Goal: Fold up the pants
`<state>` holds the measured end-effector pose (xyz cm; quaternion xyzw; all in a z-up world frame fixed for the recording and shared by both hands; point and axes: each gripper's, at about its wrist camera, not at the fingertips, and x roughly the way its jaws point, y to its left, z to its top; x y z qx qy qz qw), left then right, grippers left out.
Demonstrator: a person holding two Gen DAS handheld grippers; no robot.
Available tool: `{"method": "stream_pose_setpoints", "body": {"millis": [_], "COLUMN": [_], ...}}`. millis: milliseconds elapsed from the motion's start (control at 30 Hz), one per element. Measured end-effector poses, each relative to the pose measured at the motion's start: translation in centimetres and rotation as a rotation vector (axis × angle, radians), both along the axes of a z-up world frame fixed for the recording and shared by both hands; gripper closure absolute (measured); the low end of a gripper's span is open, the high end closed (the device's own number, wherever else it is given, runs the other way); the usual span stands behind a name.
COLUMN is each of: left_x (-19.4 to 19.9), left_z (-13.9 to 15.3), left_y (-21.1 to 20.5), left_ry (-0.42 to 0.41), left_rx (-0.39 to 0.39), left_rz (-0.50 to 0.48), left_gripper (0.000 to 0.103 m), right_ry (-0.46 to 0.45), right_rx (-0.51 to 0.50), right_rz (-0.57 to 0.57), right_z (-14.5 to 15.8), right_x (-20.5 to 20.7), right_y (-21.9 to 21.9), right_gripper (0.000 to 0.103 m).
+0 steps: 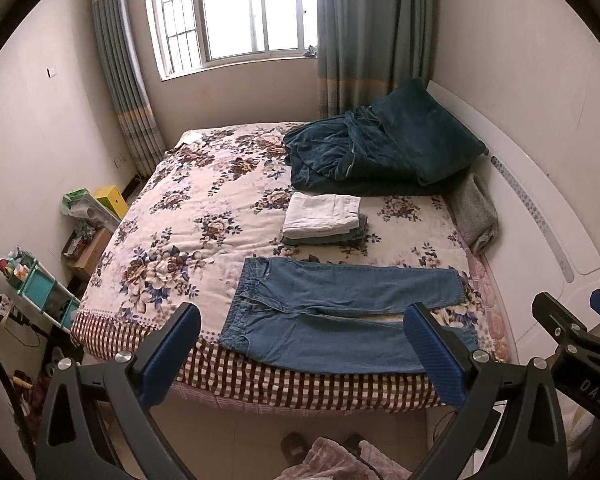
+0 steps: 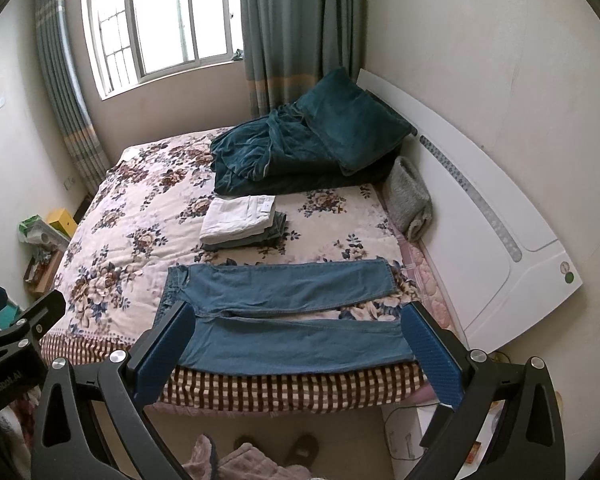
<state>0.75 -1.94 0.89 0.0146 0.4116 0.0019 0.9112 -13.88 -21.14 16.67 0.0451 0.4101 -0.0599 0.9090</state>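
Note:
Blue jeans (image 1: pixel 332 312) (image 2: pixel 284 312) lie flat near the front edge of the floral bed, waistband to the left, both legs stretched to the right and slightly apart. My left gripper (image 1: pixel 304 320) hovers open above the bed's front edge, its blue pads wide apart and holding nothing. My right gripper (image 2: pixel 300 316) is open too, held back from the jeans with nothing between its fingers. In the left wrist view the right gripper (image 1: pixel 580 320) shows at the far right edge. The left gripper (image 2: pixel 20 316) shows at the left edge of the right wrist view.
A stack of folded pants (image 1: pixel 324 220) (image 2: pixel 240 222), white on top, sits behind the jeans. A dark teal blanket (image 1: pixel 380 148) is heaped at the back right, a grey towel (image 1: pixel 476 212) by the white headboard (image 2: pixel 500 216). Boxes and a shelf (image 1: pixel 40 292) crowd the floor at left.

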Motion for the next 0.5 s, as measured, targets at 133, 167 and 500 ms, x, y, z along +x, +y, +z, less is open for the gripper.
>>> {"method": "stream_pose_setpoints", "body": {"millis": [133,167,500], "left_x": [-0.01,-0.04,-0.35], "left_z": [0.04,0.05,0.17], "left_y": [-0.06,-0.04,-0.06], "left_ry": [-0.004,-0.006,-0.018], "left_rx": [0.002,0.002,-0.001], "left_rz": [-0.001,0.001,0.003], "left_gripper": [0.0,0.0,0.0], "right_ry": [-0.011,-0.013,-0.025], "right_rx": [-0.002,-0.002,0.002], "right_rz": [-0.006,-0.007,-0.014], "right_z": [0.35,0.43,0.3], "right_x": [-0.13,-0.08,-0.78], "right_y": [-0.21,-0.32,-0.29], "right_gripper": [0.0,0.0,0.0]}}
